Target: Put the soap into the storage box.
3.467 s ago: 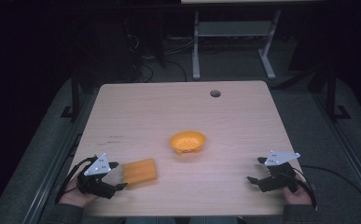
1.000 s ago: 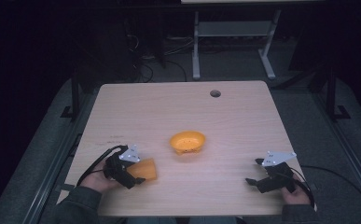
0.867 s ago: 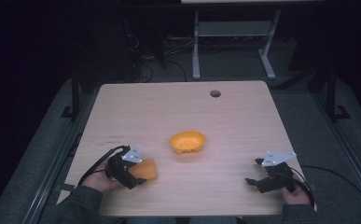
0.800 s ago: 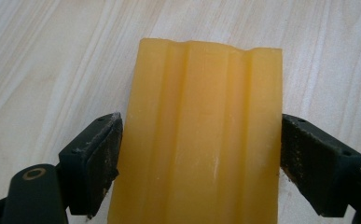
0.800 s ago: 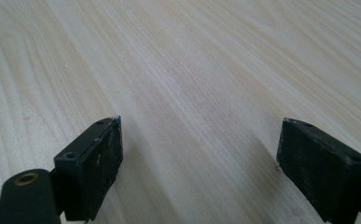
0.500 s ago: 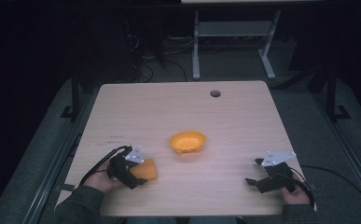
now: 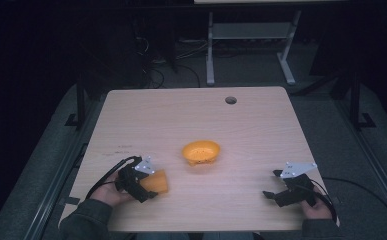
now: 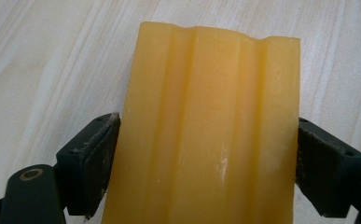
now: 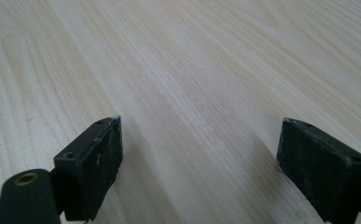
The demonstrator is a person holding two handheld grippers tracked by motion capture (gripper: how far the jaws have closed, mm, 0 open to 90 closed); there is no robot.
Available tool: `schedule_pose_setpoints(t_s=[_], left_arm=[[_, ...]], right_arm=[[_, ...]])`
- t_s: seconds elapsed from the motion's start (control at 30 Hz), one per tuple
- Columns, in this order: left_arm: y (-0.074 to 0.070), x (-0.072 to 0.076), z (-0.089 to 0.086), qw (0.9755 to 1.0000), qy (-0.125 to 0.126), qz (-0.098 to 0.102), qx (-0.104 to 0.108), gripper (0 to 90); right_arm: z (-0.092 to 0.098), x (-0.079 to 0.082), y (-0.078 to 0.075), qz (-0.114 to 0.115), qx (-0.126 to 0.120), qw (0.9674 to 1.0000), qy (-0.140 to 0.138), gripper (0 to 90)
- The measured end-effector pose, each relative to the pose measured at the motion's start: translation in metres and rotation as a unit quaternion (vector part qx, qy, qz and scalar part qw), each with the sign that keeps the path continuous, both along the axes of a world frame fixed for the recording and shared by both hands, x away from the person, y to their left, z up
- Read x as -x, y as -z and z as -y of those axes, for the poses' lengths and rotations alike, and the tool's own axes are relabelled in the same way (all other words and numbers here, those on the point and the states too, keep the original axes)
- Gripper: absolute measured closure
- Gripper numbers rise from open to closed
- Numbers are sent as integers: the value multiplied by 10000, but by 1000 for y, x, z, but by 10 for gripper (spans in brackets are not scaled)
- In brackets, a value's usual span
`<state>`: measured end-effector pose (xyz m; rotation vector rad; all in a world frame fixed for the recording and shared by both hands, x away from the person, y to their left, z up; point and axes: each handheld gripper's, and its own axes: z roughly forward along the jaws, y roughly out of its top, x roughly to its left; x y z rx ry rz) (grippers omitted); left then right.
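1. down at the near left of the table [image 7: 261,125], the left gripper [image 7: 148,187] has its jaws set around an orange block [image 7: 156,182].
2. seen through the left gripper view, the orange block [image 8: 211,135] lies flat on the pale wood, with shallow ridges running along its length, and it reaches away from the camera between the two black pads.
3. the left pad [image 8: 96,158] and the right pad [image 8: 320,161] each meet a long side of the block, so the jaws are closed onto it at the block's full width.
4. a hand [image 7: 106,192] in a dark sleeve holds that gripper from the near edge, and its cable loops off to the left.
5. an orange bowl [image 7: 201,152] stands upright near the middle of the table, just to the far right of the block and apart from it.
6. over at the near right, the right gripper [image 7: 276,187] rests low on the table, well apart from the bowl and the block.
7. through the right gripper view, its jaws stand wide apart with bare wood between them, and they hold nothing.
8. a round hole [image 7: 230,100] sits in the table top toward the far edge.
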<state>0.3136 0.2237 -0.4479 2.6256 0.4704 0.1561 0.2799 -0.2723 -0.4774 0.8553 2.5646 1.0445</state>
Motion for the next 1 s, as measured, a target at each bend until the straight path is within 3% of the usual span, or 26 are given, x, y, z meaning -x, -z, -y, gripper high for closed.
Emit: schedule_pose_setpoints(t_s=[0.17, 1.0], left_arm=[[3, -2, 1, 9999, 6, -133, -2, 159], [0, 2, 1, 10000, 8, -72, -8, 197]], right_arm=[[0, 0, 0, 2, -1, 10000, 2, 137], [0, 1, -1, 32, 15, 10000, -15, 137]])
